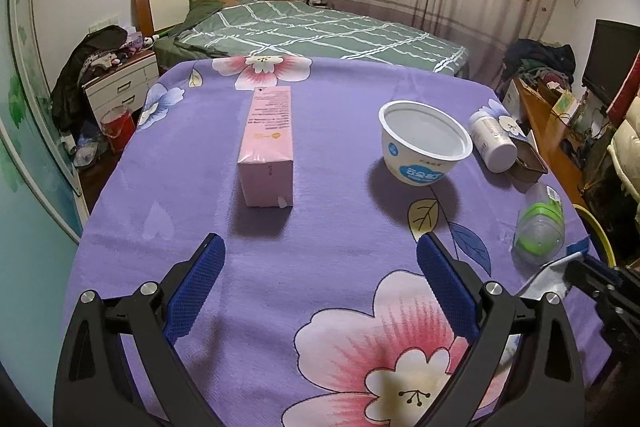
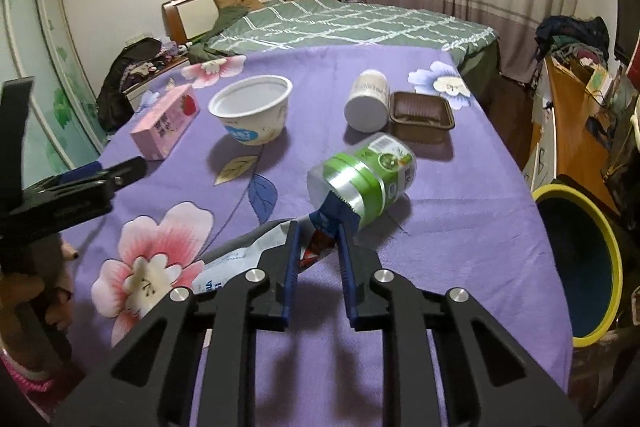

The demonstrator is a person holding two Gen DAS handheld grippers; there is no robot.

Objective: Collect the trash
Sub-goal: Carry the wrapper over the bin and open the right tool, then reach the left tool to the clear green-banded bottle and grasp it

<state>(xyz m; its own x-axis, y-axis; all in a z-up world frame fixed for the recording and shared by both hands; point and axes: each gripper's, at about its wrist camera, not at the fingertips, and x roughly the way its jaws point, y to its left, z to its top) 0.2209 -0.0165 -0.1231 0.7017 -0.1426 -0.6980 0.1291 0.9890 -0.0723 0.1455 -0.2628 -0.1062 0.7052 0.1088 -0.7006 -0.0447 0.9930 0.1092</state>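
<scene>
The right gripper [image 2: 318,233] is clamped on a crumpled foil wrapper [image 2: 256,251], which looks light, limp and slippery, best pinched across a gathered fold.

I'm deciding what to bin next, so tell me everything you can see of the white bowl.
The white bowl is a round disposable tub, plastic or paper by its look, with a rolled rim and a blue printed label on its side. It stands upright and empty on the purple floral cloth, between the pink box and the white bottle, touching neither.
</scene>
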